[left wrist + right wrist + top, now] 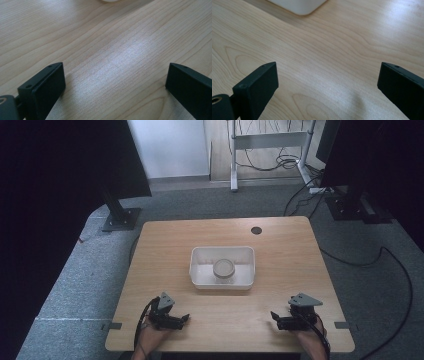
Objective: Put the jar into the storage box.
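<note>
A white rectangular tub (222, 256) sits in the middle of the wooden table (285, 255). Inside it stands a small round container with a pale lid (224, 269). My left gripper (182, 320) rests near the table's front edge at the left, held by a hand, and is open with nothing between its fingers (47, 85). My right gripper (276, 316) rests near the front edge at the right, also open and empty. In the right gripper view a corner of the white tub (299, 6) lies ahead of the jaws. Both grippers are well short of the tub.
A round cable hole (256, 230) is in the table's far side. Black stands (120, 215) and cables (395, 265) lie on the grey carpet around the table. A white desk frame (270, 142) stands at the back.
</note>
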`<state>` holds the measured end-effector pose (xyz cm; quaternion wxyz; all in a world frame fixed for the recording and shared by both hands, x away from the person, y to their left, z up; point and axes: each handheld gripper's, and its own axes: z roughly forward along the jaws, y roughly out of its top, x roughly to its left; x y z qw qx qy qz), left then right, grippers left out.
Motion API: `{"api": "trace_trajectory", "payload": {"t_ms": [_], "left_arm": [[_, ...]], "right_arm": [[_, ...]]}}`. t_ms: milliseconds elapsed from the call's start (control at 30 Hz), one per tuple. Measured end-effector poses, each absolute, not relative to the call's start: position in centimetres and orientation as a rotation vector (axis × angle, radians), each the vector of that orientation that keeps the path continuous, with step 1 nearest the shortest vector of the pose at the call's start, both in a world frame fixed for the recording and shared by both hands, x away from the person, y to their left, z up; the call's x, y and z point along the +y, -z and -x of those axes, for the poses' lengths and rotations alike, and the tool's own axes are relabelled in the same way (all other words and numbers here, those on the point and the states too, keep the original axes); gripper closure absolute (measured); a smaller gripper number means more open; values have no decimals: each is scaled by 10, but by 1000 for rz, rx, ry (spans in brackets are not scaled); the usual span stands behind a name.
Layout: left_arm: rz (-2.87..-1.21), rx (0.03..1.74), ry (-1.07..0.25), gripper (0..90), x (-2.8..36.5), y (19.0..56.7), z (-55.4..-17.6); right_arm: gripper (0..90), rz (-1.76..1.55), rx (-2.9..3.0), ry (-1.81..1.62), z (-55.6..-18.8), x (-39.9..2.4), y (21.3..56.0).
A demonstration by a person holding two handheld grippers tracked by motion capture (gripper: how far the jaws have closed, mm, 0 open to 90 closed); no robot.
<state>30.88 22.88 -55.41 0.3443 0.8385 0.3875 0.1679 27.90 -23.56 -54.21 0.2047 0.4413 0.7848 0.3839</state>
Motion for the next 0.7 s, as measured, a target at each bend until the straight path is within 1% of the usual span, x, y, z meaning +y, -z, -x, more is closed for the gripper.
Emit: {"api": "trace_trajectory", "payload": {"t_ms": [467, 700], "left_arm": [[-2178, 1006, -437, 22, 229, 554, -309], [-2178, 1006, -437, 23, 229, 554, -309]], "right_arm": [[35, -1296, 2216, -977, -274, -243, 560], [37, -1302, 2224, -965, -273, -243, 561]]}}
